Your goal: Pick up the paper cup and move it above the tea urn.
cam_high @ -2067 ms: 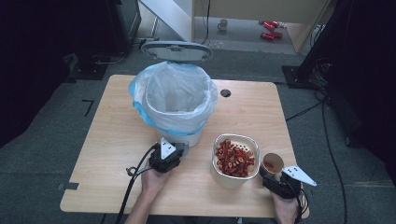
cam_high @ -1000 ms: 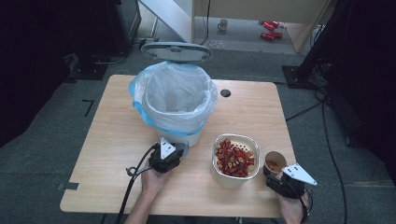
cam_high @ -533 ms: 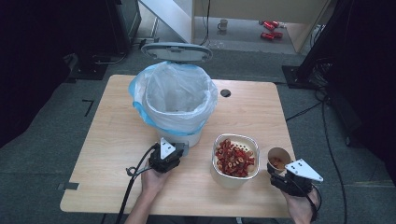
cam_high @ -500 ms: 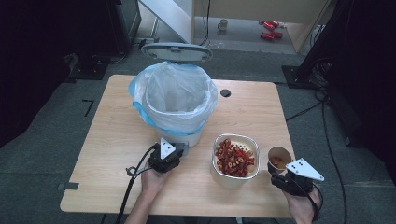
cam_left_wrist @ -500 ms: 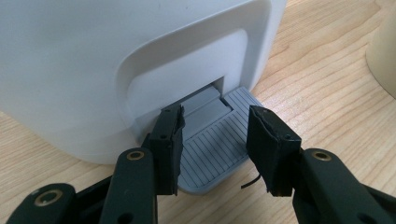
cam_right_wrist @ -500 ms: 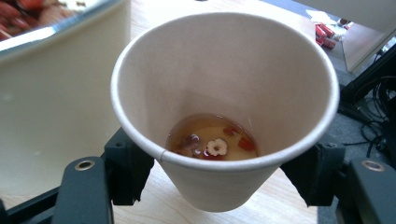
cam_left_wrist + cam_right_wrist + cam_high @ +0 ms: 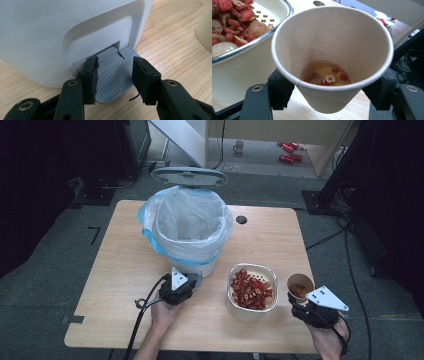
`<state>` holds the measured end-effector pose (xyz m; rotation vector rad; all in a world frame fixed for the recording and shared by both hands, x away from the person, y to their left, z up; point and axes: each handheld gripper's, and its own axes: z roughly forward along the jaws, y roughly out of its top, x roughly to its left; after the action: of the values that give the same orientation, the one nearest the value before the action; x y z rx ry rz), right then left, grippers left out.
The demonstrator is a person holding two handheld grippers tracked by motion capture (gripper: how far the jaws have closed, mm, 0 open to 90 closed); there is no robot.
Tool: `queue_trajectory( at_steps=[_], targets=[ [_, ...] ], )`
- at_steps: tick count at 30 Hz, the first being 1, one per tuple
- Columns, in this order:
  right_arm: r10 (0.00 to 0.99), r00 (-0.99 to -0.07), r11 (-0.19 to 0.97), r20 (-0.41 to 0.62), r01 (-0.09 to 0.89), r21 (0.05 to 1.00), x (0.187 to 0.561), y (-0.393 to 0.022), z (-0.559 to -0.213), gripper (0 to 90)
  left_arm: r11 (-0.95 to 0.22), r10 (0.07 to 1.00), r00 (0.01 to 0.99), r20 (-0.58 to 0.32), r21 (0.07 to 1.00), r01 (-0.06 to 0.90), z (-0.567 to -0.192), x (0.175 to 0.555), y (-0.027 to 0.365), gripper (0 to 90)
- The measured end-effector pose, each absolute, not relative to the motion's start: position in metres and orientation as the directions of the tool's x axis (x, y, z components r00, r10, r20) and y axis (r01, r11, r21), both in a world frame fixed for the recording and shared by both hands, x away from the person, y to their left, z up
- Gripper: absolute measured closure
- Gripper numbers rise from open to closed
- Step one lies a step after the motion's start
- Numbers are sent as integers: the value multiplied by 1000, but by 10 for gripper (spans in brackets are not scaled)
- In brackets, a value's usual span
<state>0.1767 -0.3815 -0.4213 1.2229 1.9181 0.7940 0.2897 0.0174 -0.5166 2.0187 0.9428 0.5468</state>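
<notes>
A white pedal bin lined with a pale bag stands mid-table, its lid up. My left gripper sits at the bin's front. In the left gripper view it is open, its jaws standing either side of the grey ribbed pedal. My right gripper is shut on a paper cup near the table's right front corner. The cup holds a little amber liquid with a few fruit pieces, and the right gripper clasps it low on both sides.
A cream bowl with red dried fruit stands between the bin and the cup, close to the cup's left. The wooden table has a cable hole at the back. Cables trail off the near edge.
My right gripper has carried the paper cup a little to the right, away from the bowl. The left gripper has stayed at the pedal.
</notes>
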Motion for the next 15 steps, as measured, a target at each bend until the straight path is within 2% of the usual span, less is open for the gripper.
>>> queue_trajectory(
  at_steps=[3, 8, 9, 10, 12, 13, 14, 15],
  targets=[
    [912, -296, 399, -284, 477, 783, 178, -379, -416, 317, -381, 780, 625, 40, 822, 422, -517, 290, 17, 566],
    [850, -316, 526, -422, 448, 723, 180, -367, -396, 315, -384, 779, 625, 43, 822, 421, -517, 290, 17, 567],
    [823, -321, 568, -469, 437, 697, 180, -362, -392, 315, -383, 779, 625, 43, 822, 422, -517, 290, 17, 567],
    [738, -331, 674, -588, 411, 614, 180, -351, -385, 315, -383, 779, 626, 42, 821, 422, -516, 290, 18, 567],
    [704, -335, 708, -626, 400, 582, 180, -347, -383, 316, -384, 779, 626, 42, 821, 423, -516, 290, 18, 566],
    [660, -339, 747, -670, 387, 540, 180, -341, -382, 316, -383, 779, 626, 42, 821, 423, -516, 290, 18, 567],
    [548, -346, 828, -762, 354, 434, 181, -329, -379, 317, -382, 779, 626, 40, 822, 423, -516, 290, 18, 567],
    [548, -346, 828, -762, 354, 434, 181, -329, -379, 317, -382, 779, 626, 40, 822, 423, -516, 290, 18, 567]
  ],
)
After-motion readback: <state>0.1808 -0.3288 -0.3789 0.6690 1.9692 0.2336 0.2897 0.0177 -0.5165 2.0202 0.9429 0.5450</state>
